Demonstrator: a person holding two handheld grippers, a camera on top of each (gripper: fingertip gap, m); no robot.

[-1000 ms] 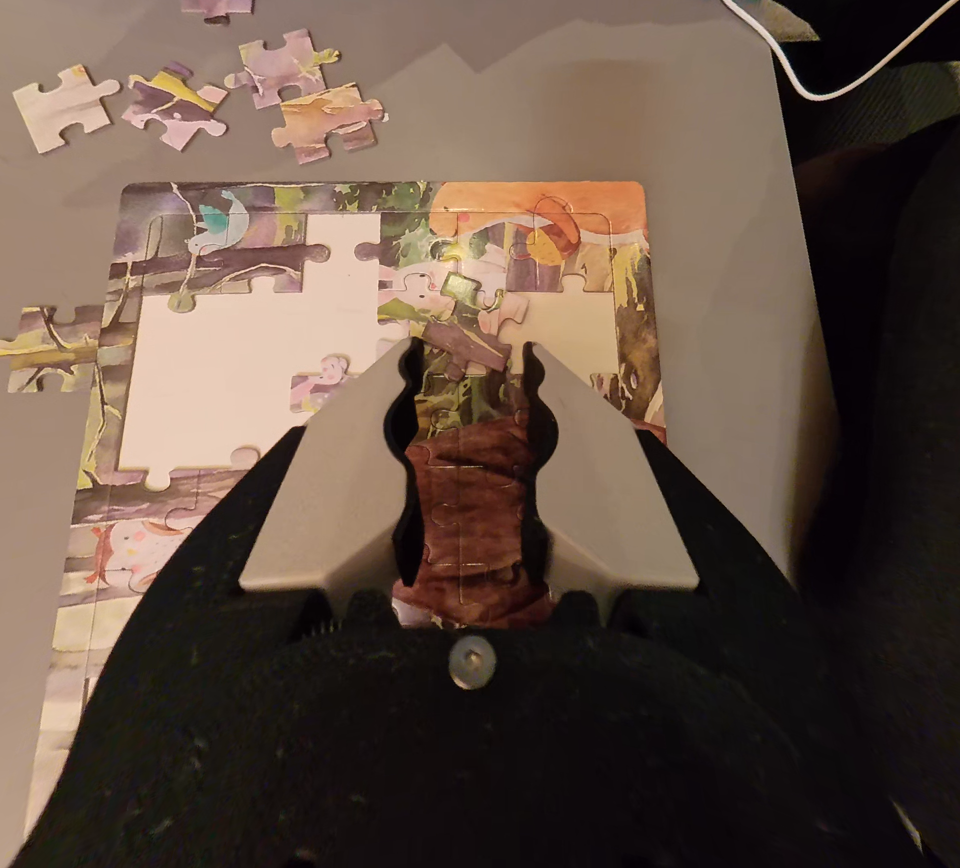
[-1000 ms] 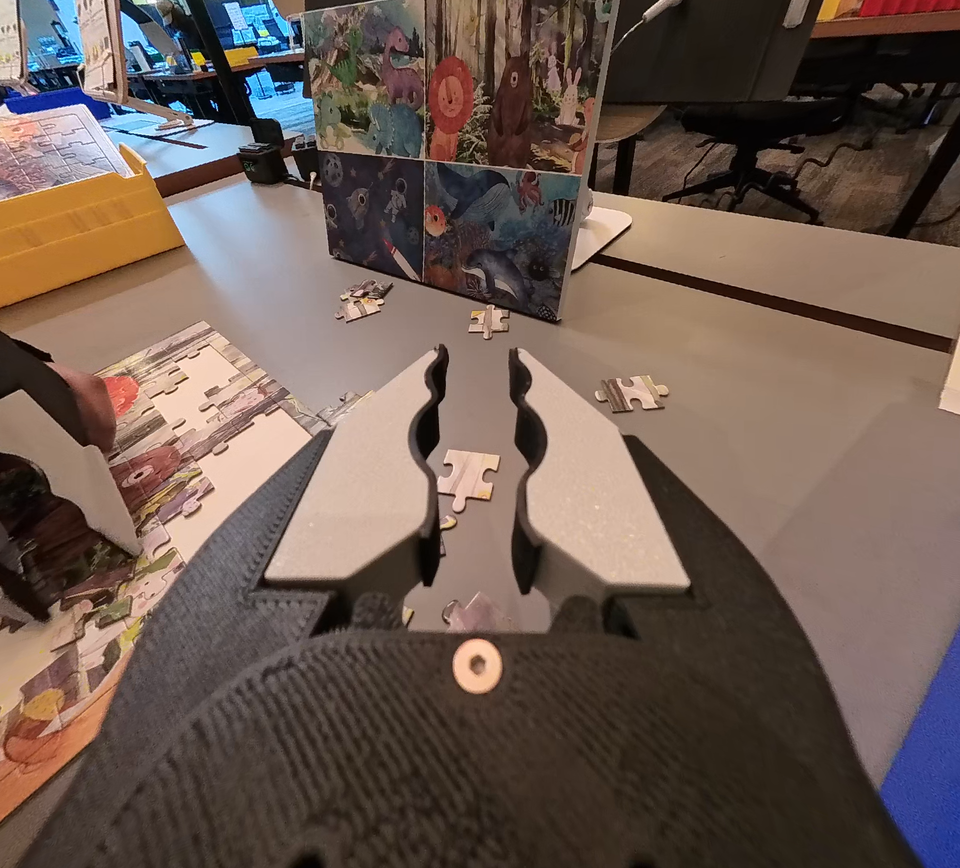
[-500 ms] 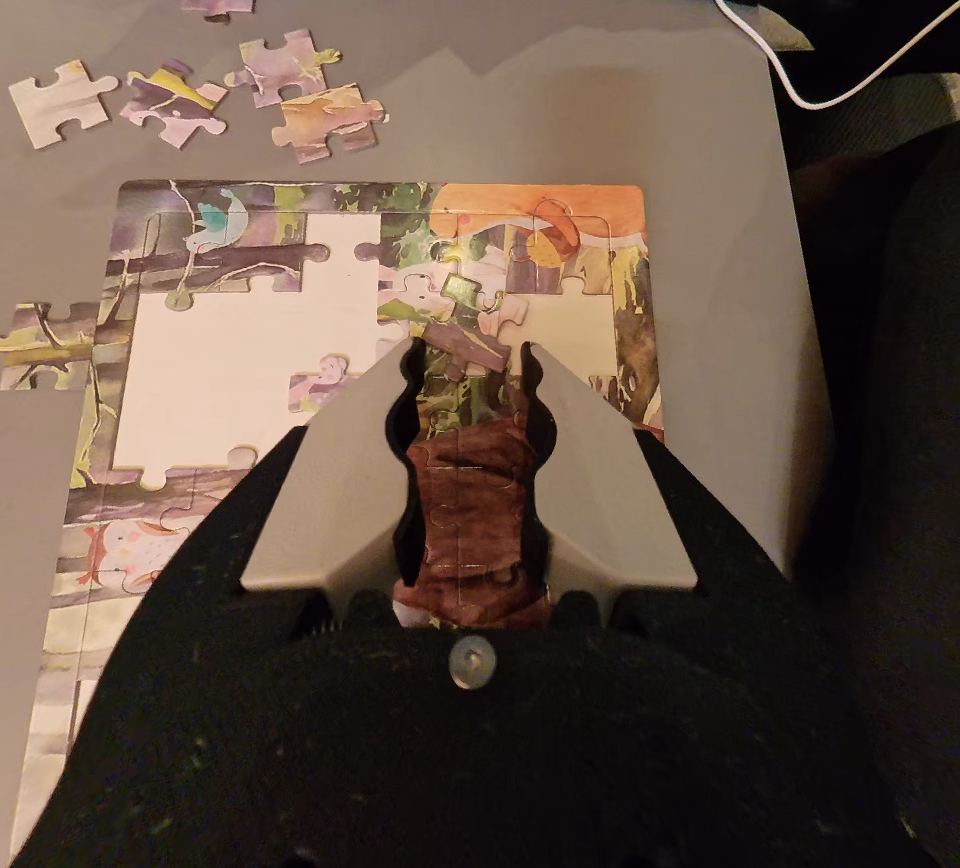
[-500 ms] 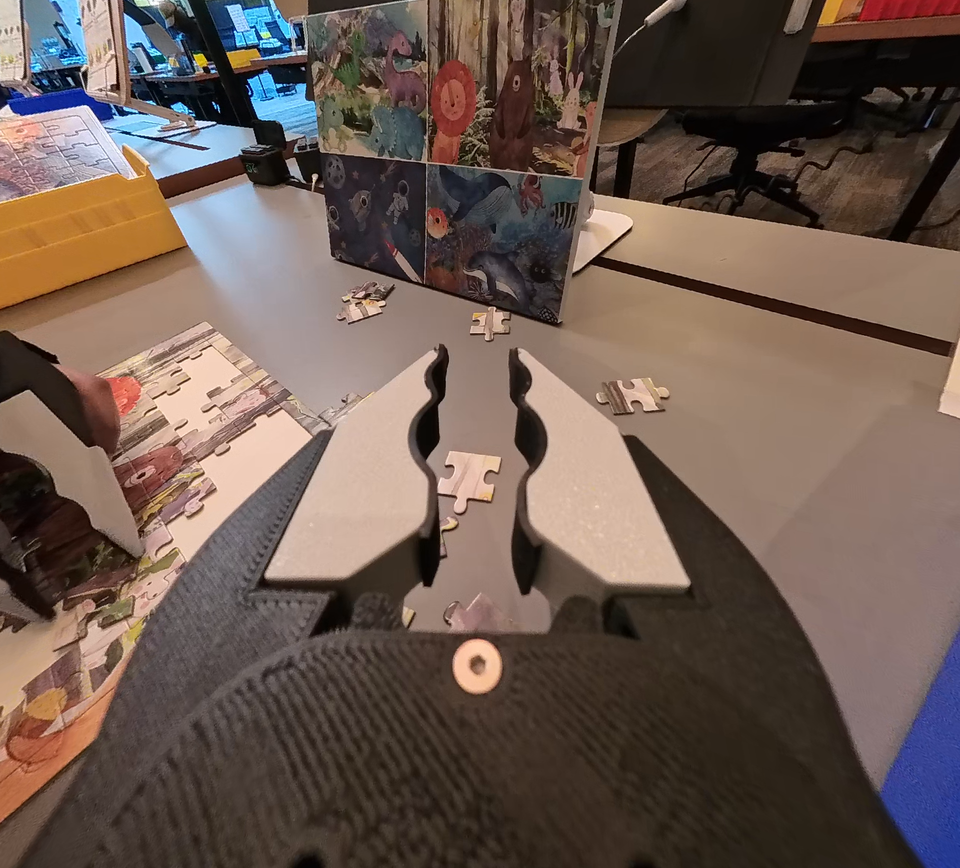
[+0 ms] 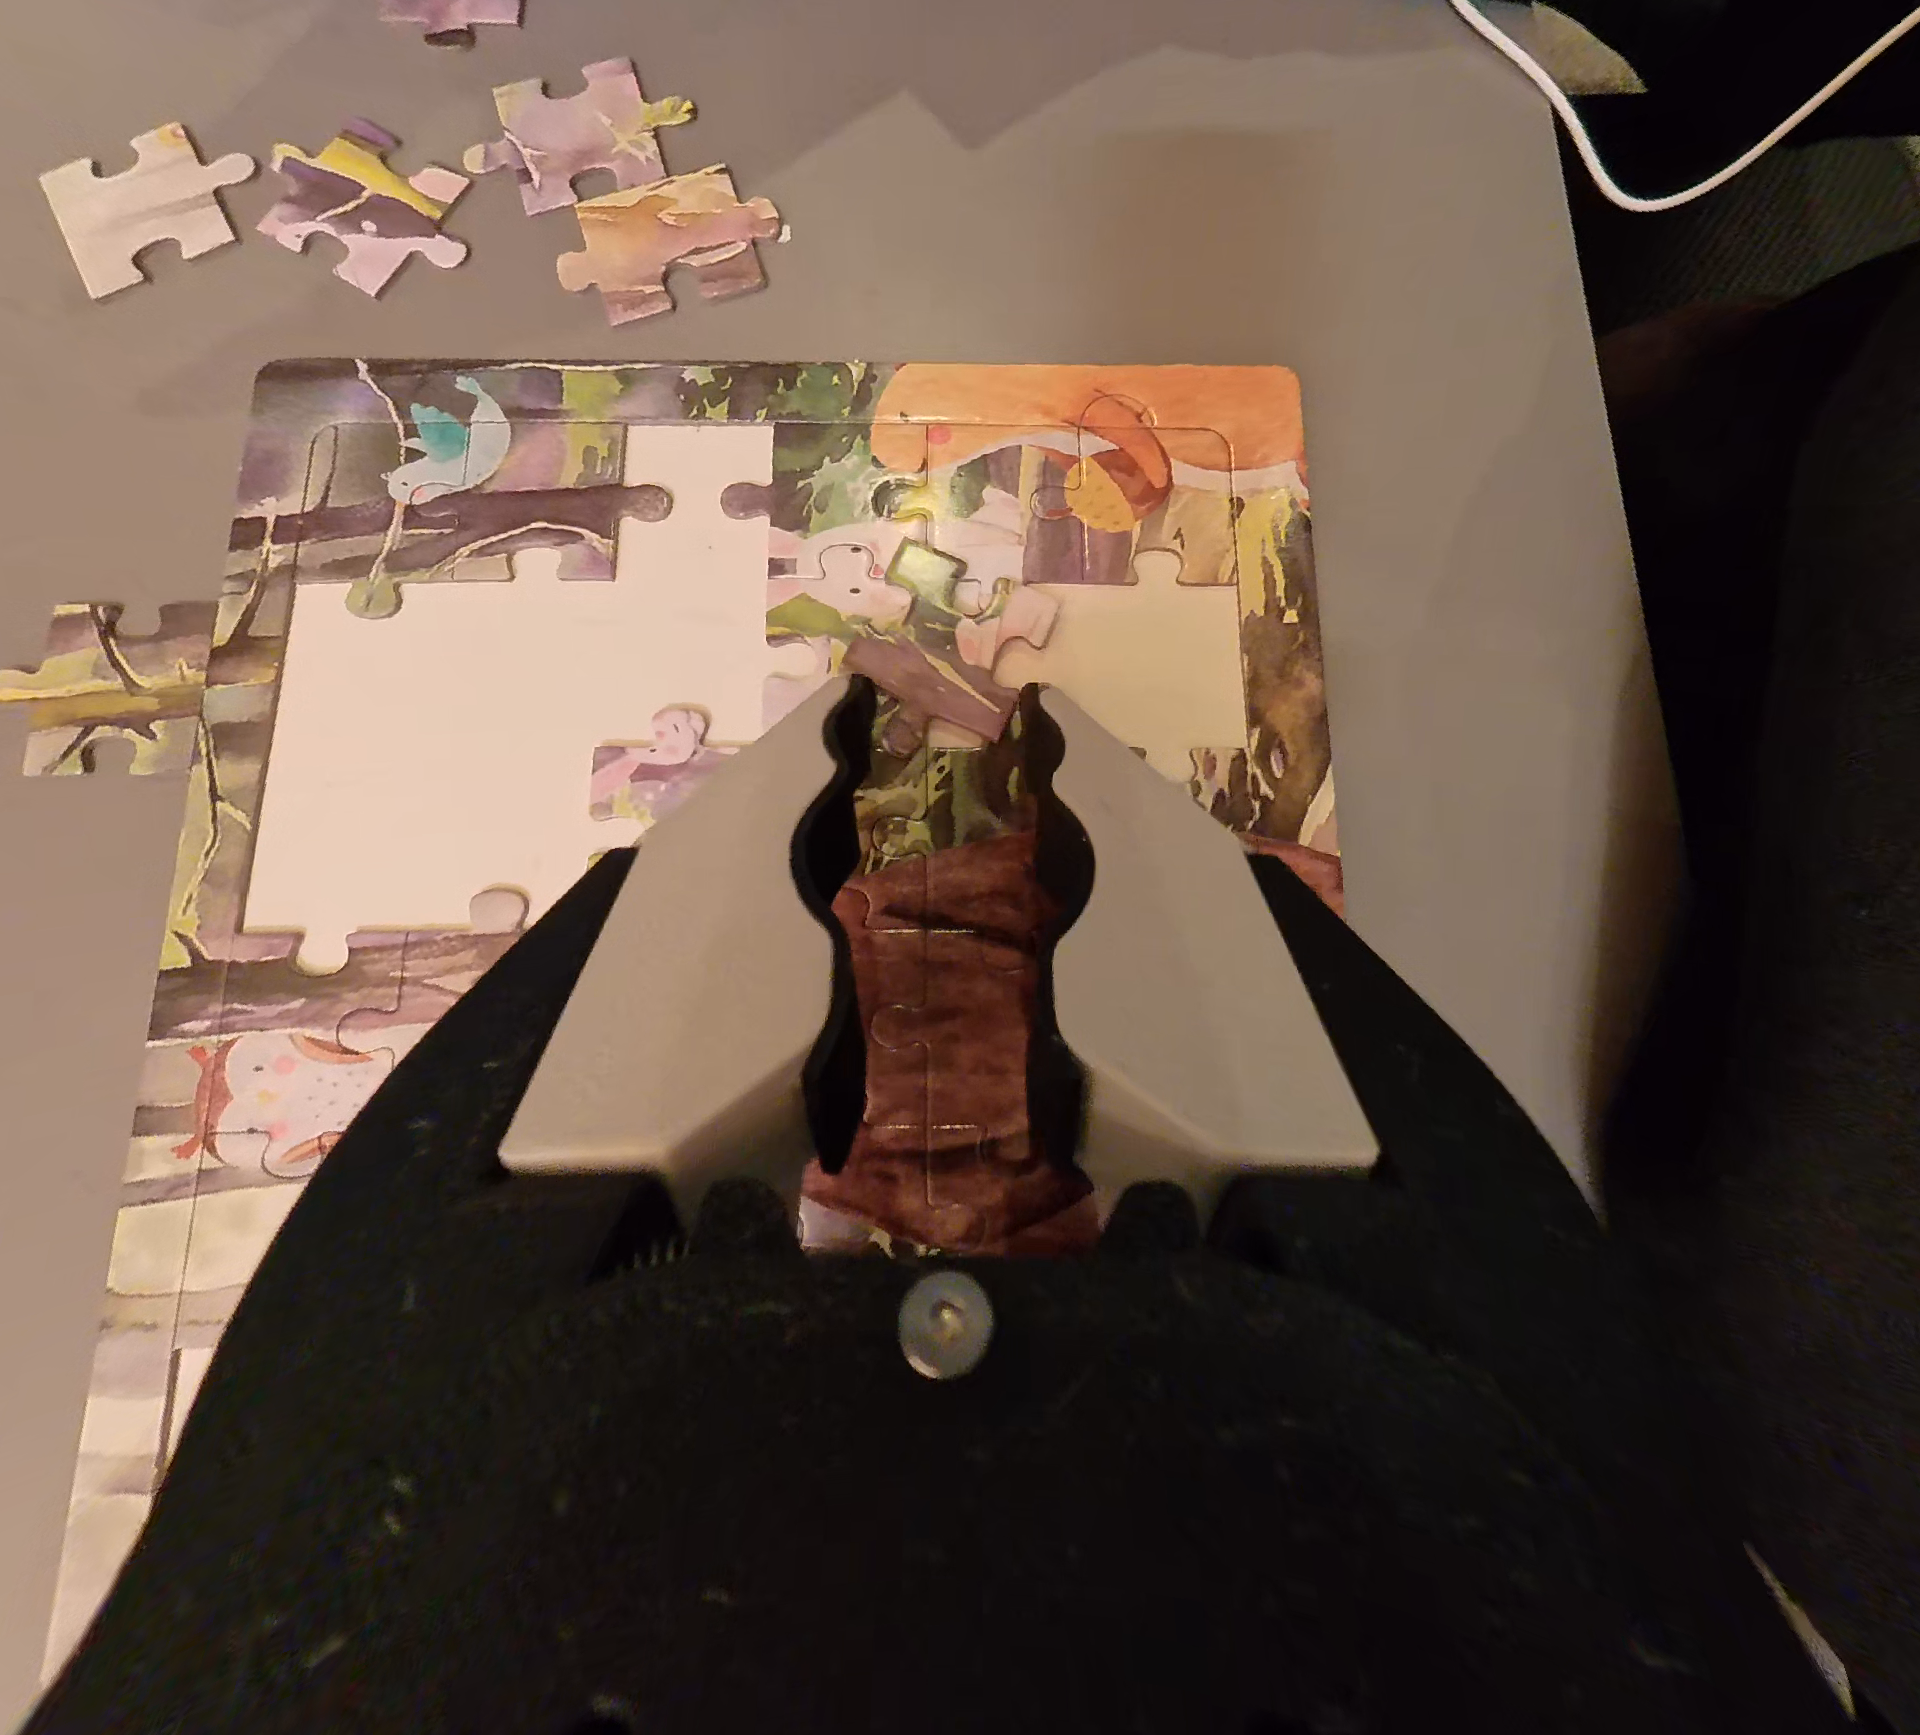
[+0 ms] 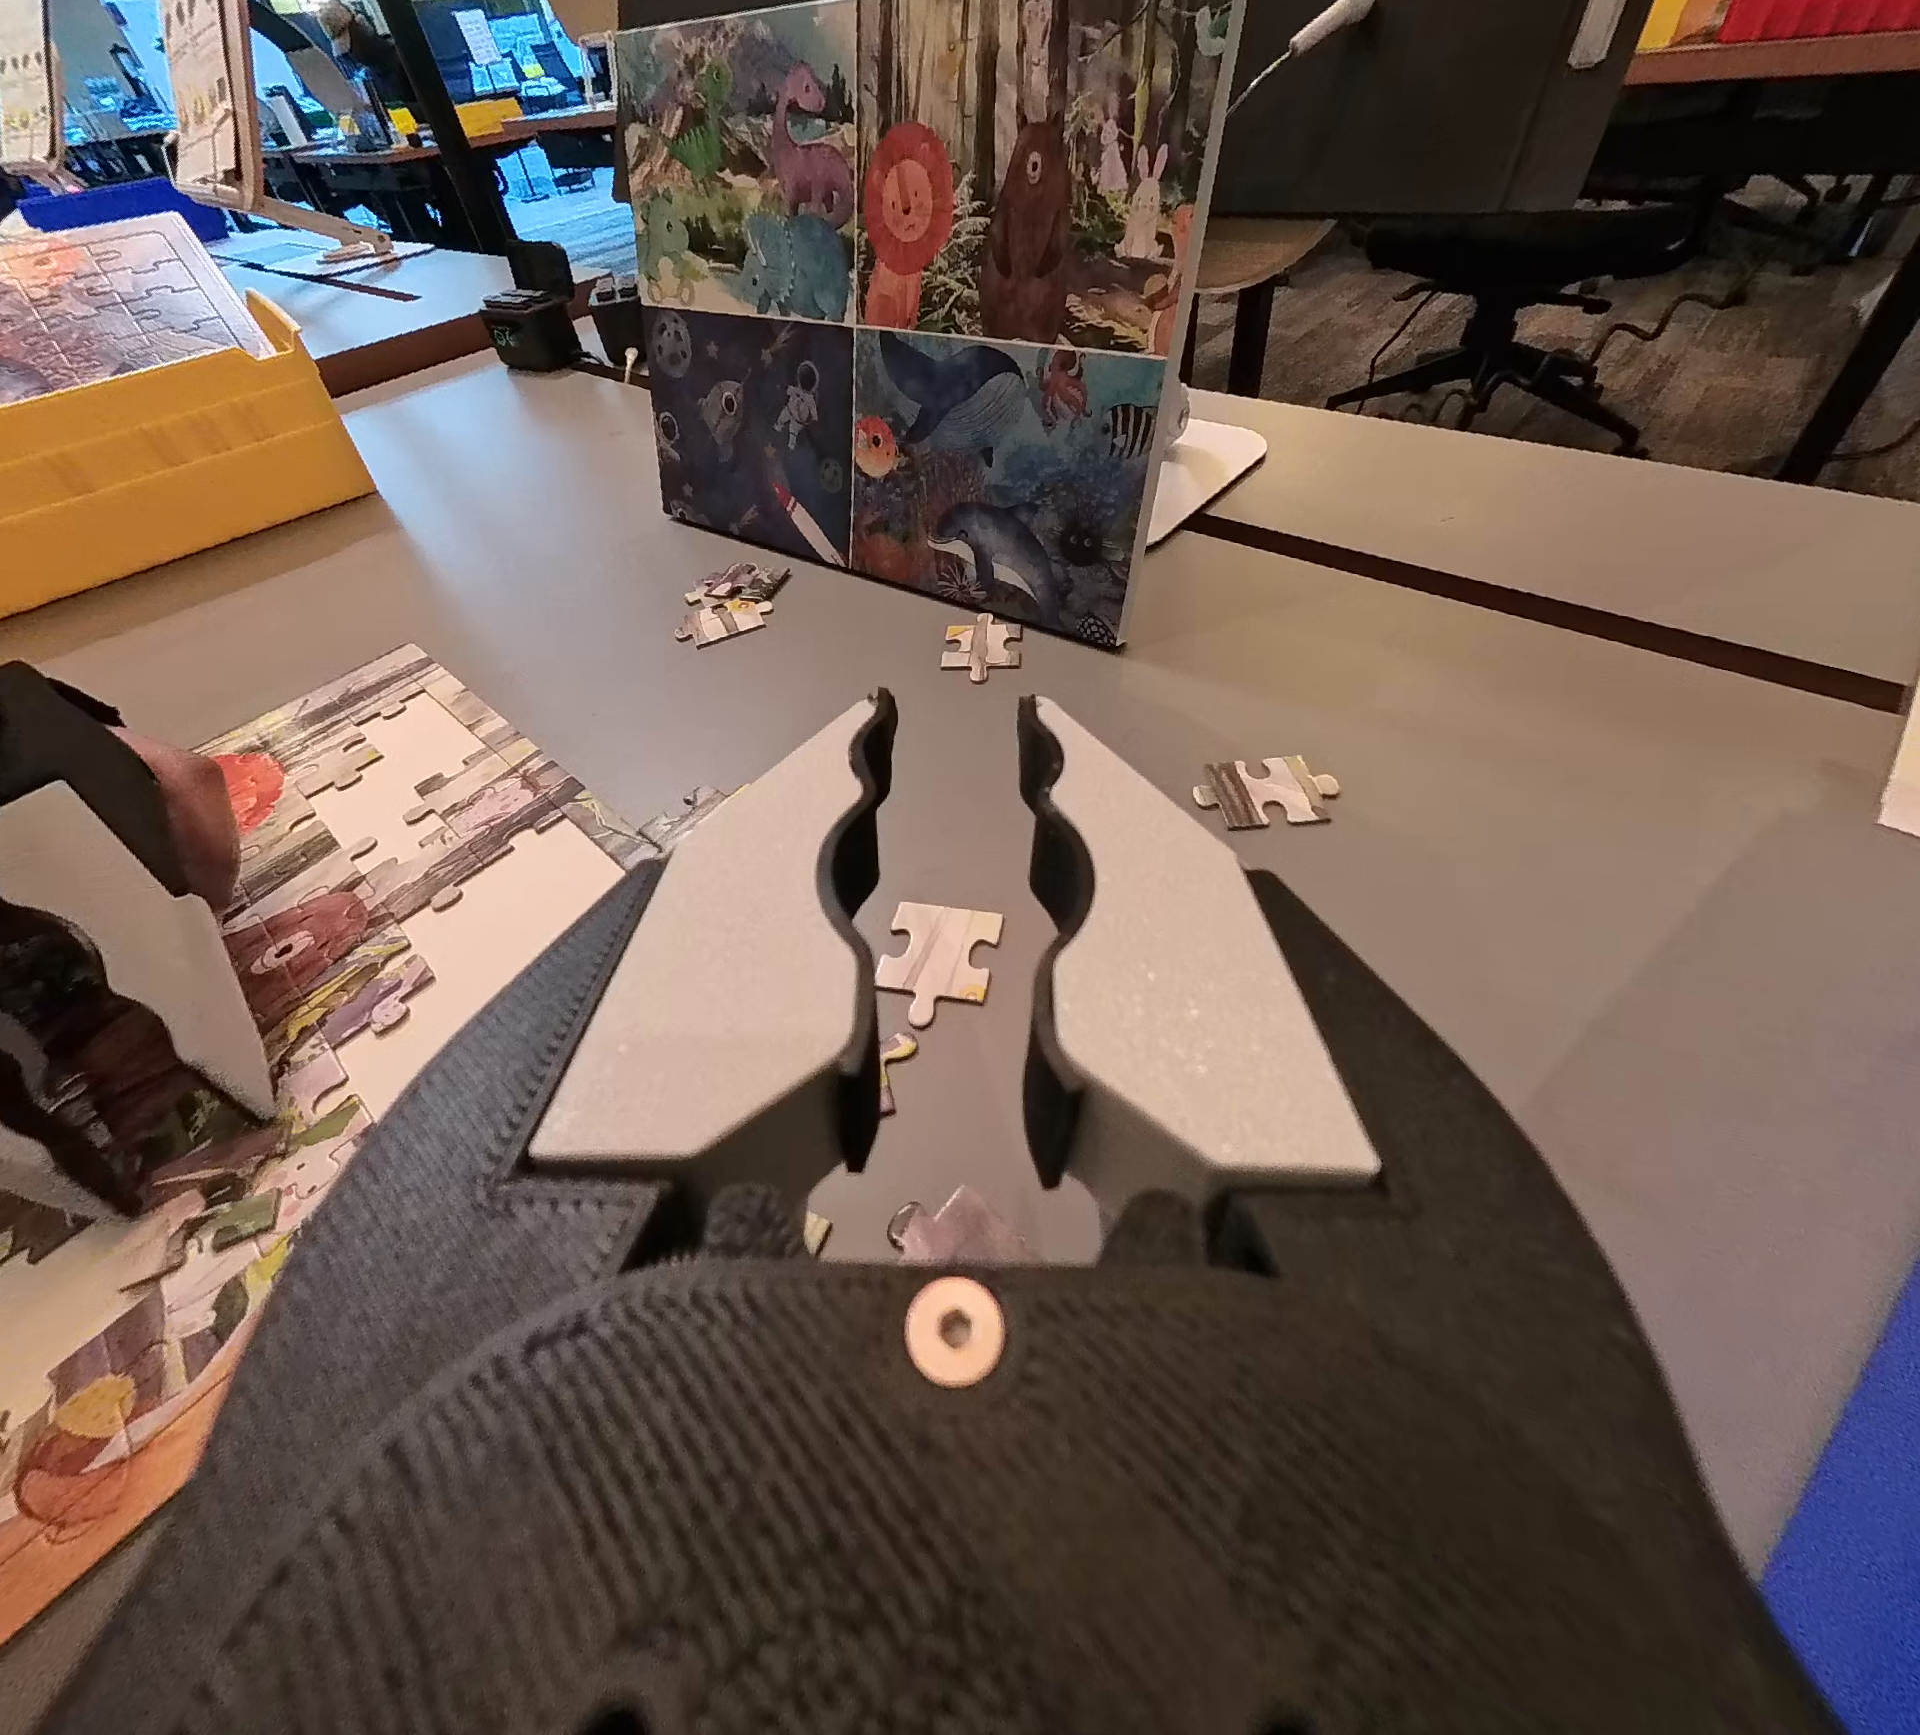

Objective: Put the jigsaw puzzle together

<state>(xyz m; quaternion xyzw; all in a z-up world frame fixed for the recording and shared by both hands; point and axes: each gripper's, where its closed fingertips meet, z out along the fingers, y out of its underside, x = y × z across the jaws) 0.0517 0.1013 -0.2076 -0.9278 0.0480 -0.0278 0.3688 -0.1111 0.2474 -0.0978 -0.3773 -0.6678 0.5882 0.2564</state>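
The puzzle board [image 5: 1091,397] lies on the grey table, partly filled, with large white gaps at its left and right. My left gripper [image 5: 937,690] is low over the board's middle, its tips closed on a tilted brown-purple piece [image 5: 914,683] that rests on top of laid pieces. One of its fingers [image 6: 135,937] also shows at the left of the right wrist view, down on the board [image 6: 488,854]. My right gripper [image 6: 956,703] is open and empty, above the table to the right of the board, with a white loose piece [image 6: 940,953] under it.
Several loose pieces [image 5: 665,241] lie beyond the board, and one [image 5: 114,688] at its left edge. More pieces [image 6: 1262,792] [image 6: 982,646] lie near a standing reference picture [image 6: 914,283]. A yellow bin [image 6: 156,449] stands at the far left. The table edge [image 5: 1621,750] and a white cable [image 5: 1662,158] are close by. Left tips to right tips: about 25 centimetres.
Both views drift only slightly. The brown-purple piece stays at my left fingertips. The right gripper stays open and empty.
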